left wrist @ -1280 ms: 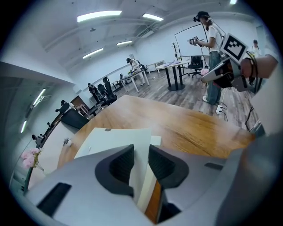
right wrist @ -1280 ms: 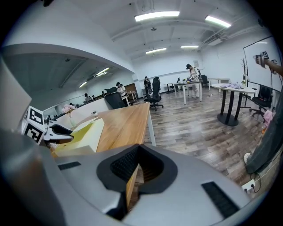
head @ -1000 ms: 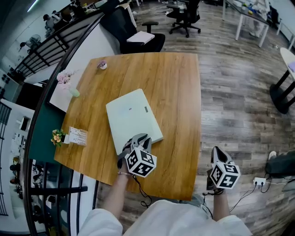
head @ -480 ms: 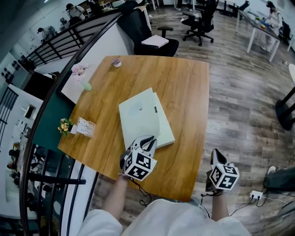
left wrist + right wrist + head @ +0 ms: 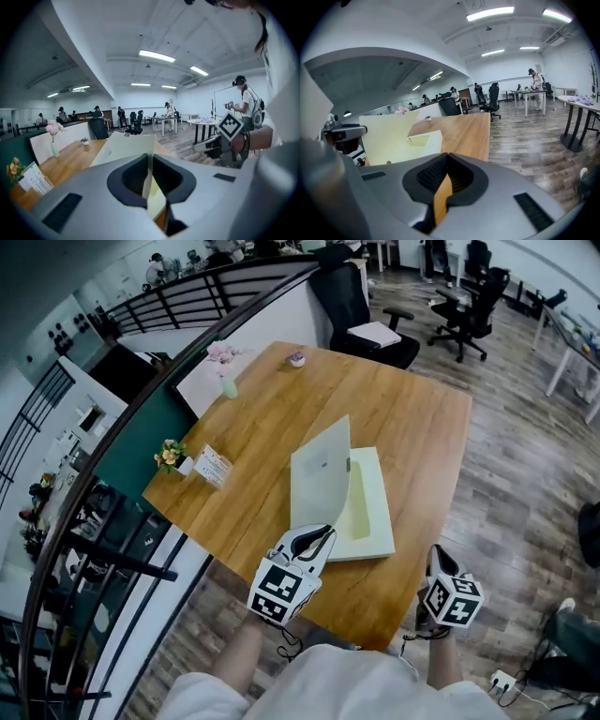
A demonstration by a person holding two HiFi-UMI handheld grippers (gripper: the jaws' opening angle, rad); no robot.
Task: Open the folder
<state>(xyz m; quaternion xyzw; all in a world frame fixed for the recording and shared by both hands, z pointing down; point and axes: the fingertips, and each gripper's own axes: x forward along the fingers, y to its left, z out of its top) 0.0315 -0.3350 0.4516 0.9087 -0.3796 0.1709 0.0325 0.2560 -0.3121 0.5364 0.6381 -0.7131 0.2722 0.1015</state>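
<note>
A pale cream folder point(image 5: 371, 512) lies on the wooden table point(image 5: 272, 418). Its front cover point(image 5: 322, 474) stands almost upright, hinged along the left side, so the yellowish inside shows. My left gripper point(image 5: 316, 539) is shut on the cover's near edge; in the left gripper view the thin cover point(image 5: 125, 149) runs into the closed left gripper point(image 5: 149, 177). My right gripper point(image 5: 434, 564) hovers off the table's near right corner, shut on nothing. In the right gripper view the raised cover point(image 5: 389, 133) is at the left, ahead of the right gripper point(image 5: 443, 187).
A vase of pink flowers point(image 5: 223, 364), a small flower pot point(image 5: 169, 455), a printed card point(image 5: 213, 466) and a small round object point(image 5: 297, 359) sit along the table's far and left edges. An office chair point(image 5: 367, 329) stands beyond. A black railing point(image 5: 112, 549) runs at the left.
The folder's cover has gone from lying flat to standing nearly upright, lifted by my left gripper, which rose. The right gripper shifted slightly beside the table corner.
</note>
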